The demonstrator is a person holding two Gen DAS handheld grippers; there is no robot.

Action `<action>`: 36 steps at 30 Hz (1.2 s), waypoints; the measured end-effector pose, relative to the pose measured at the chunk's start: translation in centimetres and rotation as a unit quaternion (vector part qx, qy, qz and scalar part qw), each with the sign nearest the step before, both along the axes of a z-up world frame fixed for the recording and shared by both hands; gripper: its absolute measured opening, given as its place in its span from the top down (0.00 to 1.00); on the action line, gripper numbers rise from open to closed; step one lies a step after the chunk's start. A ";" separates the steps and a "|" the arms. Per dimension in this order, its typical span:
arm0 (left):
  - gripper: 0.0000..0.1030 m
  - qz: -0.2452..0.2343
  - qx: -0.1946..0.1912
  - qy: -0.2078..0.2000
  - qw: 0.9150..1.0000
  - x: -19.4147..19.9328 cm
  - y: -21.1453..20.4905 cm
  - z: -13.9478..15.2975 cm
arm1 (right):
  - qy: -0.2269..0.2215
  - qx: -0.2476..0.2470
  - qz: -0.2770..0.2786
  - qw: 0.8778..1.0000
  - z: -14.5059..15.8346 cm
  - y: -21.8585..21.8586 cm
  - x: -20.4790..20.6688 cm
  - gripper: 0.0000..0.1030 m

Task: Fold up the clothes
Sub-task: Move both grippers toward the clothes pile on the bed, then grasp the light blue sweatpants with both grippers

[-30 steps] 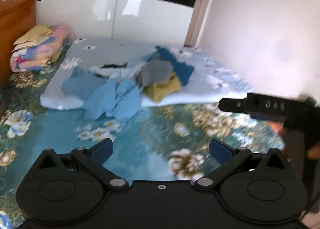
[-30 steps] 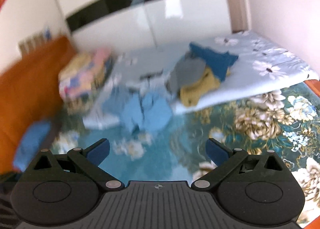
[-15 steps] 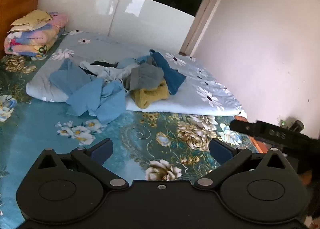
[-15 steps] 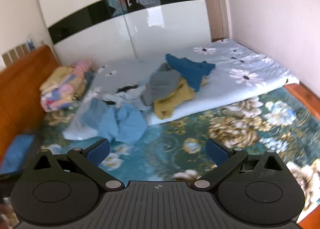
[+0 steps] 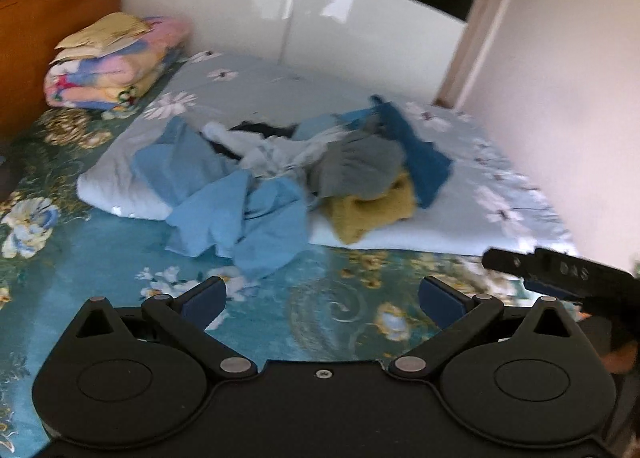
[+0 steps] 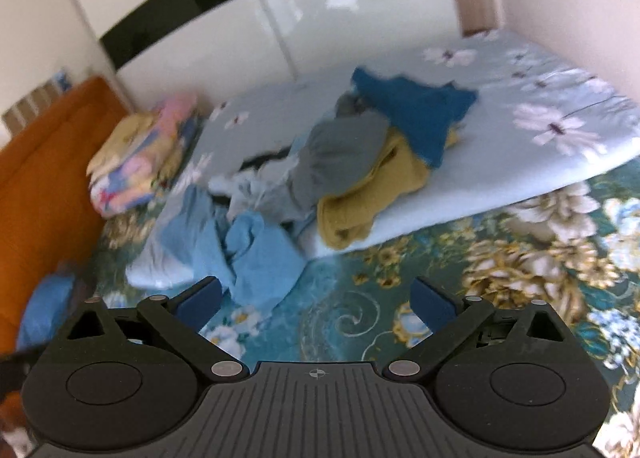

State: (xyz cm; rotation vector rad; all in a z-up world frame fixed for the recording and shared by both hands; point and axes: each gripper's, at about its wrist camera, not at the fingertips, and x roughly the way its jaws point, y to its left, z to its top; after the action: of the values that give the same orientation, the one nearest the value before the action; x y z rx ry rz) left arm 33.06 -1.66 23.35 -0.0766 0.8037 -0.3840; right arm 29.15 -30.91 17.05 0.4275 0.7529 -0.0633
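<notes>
A heap of loose clothes lies on the bed: a light blue garment (image 5: 244, 214) nearest, a grey one (image 5: 356, 166), a mustard yellow one (image 5: 372, 210) and a dark blue one (image 5: 420, 154). The same heap shows in the right wrist view, light blue (image 6: 256, 250), grey (image 6: 336, 154), yellow (image 6: 372, 194), dark blue (image 6: 416, 106). My left gripper (image 5: 322, 300) is open and empty, above the bedspread short of the heap. My right gripper (image 6: 316, 298) is open and empty, also short of it. The right gripper's body (image 5: 560, 270) shows at the left view's right edge.
A teal floral bedspread (image 5: 120, 258) covers the bed, with a pale blue floral quilt (image 6: 540, 138) under the heap. Folded colourful bedding (image 5: 112, 62) lies by the orange headboard (image 5: 48, 18). A white wardrobe (image 5: 320, 30) stands behind; a wall (image 5: 560, 78) is at right.
Both grippers have moved closer to the heap, which looms larger now. The views swung and blurred. Both jaws stayed open and empty.
</notes>
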 end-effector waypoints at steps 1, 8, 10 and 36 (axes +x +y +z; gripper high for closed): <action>0.01 0.005 0.009 0.004 1.000 0.7 -0.1 -0.6 | 0.006 0.000 0.013 1.000 -0.7 0.2 0.9 0.08; 0.01 -0.004 0.071 0.003 0.997 6.3 -0.4 -4.4 | 0.042 0.023 0.067 0.997 -4.0 3.0 7.2 0.26; 0.01 -0.013 0.079 -0.002 0.997 8.8 -0.5 -5.7 | 0.049 0.015 0.075 0.996 -4.3 4.0 8.8 0.32; 0.56 -0.140 0.181 -0.004 0.973 32.5 -5.4 -18.4 | 0.126 -0.105 0.175 0.971 -13.9 9.8 33.4 0.58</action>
State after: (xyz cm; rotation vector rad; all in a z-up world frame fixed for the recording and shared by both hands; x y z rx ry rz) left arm 65.52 -7.07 4.96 0.3823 0.8684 -0.4972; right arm 62.54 -21.06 3.12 0.0793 1.0512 0.1346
